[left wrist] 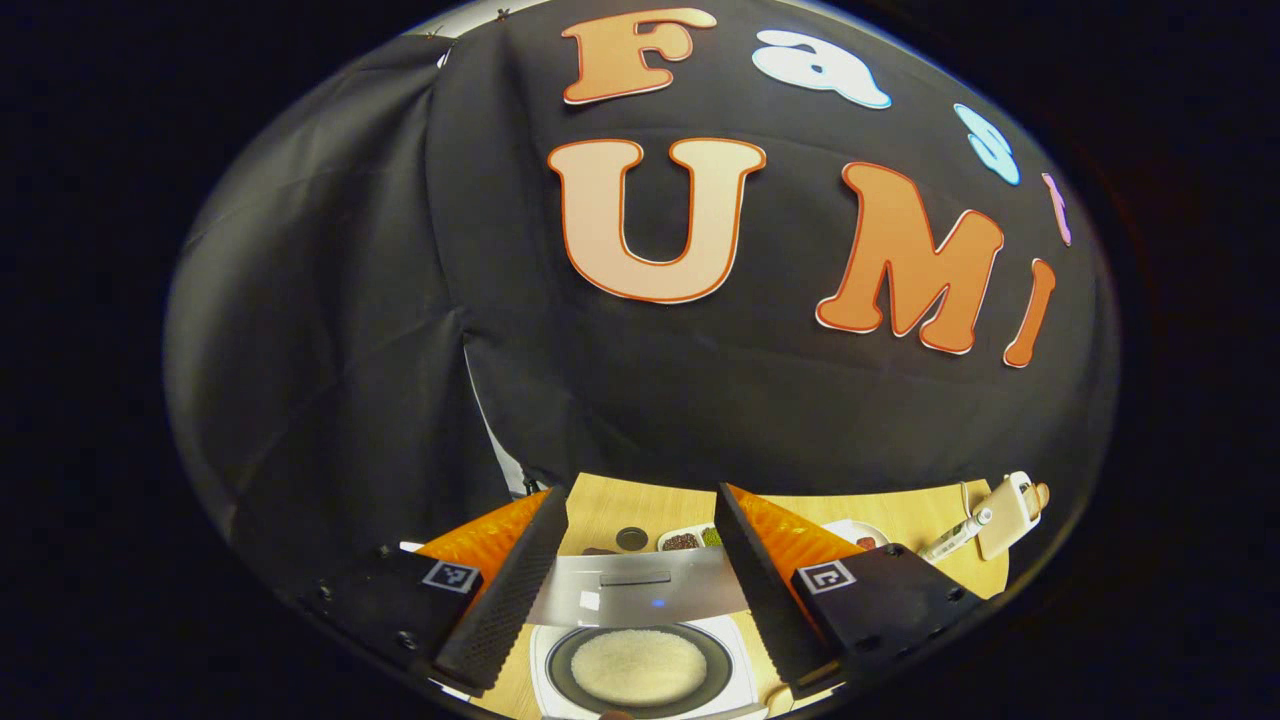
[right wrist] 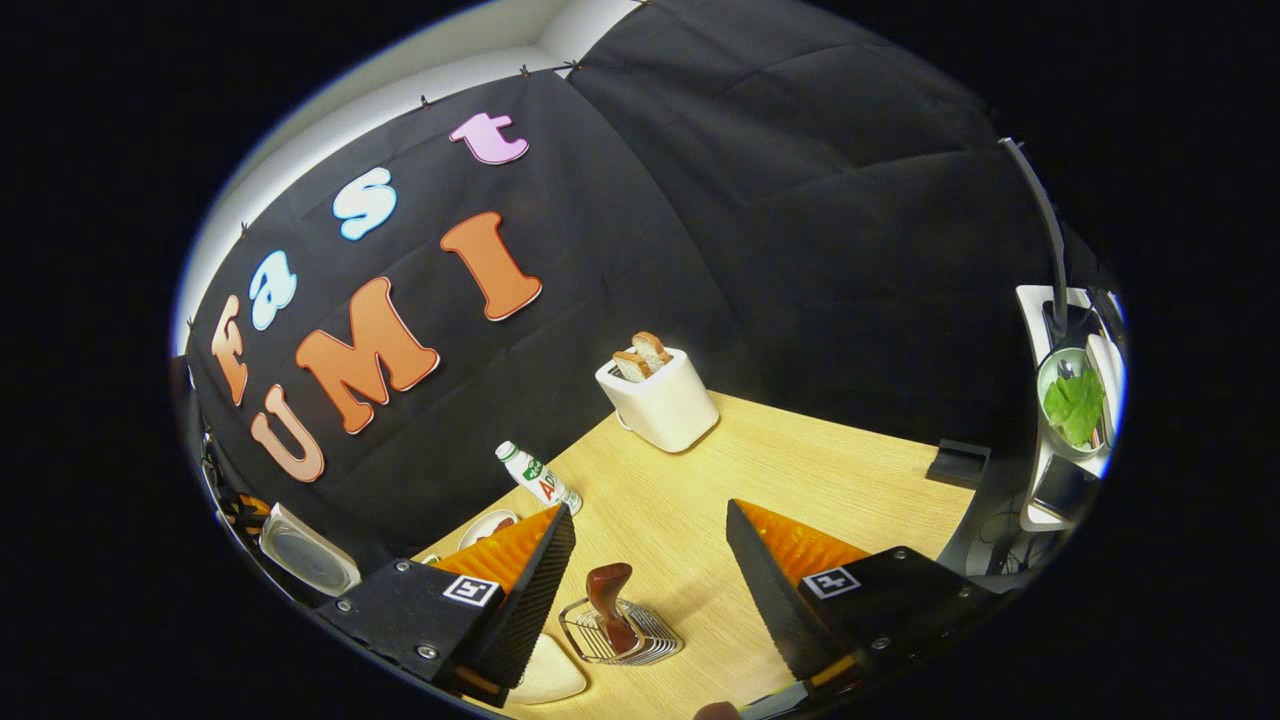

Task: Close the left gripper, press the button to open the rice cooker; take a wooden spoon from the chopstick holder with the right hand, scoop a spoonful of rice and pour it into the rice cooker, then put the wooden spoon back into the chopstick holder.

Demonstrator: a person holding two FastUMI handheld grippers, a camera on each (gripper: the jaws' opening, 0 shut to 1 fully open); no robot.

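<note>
Right under the left gripper [left wrist: 640, 545], whose fingers stand well apart with nothing between them, the rice cooker [left wrist: 640, 660] sits open, its raised lid [left wrist: 636, 588] leaning back toward the wall and a round bed of white rice [left wrist: 638, 667] lying in the dark inner pot. Past the lid the wooden table [left wrist: 600, 510] runs only a short way to the black cloth; a small dark disc [left wrist: 631, 538] and little dishes [left wrist: 690, 540] of dark and green stuff sit in that narrow strip, and a white bottle [left wrist: 955, 535] and a tan holder [left wrist: 1010, 515] crowd the far right corner. In the right gripper view, the right gripper [right wrist: 650, 560] hangs with its fingers spread wide and empty, just above a wire chopstick holder [right wrist: 620, 632] from which a wooden spoon [right wrist: 610, 600] stands up, bowl end topmost. A pale dish [right wrist: 545, 675] lies just beside the holder near the table's front edge. Beyond, the tabletop [right wrist: 800, 470] lies bare across its middle, with a white toaster [right wrist: 658, 400] holding bread slices at the back edge, a bottle [right wrist: 540, 480] lying tilted near the wall, and a small dark block [right wrist: 958, 462] at the right-hand edge.
</note>
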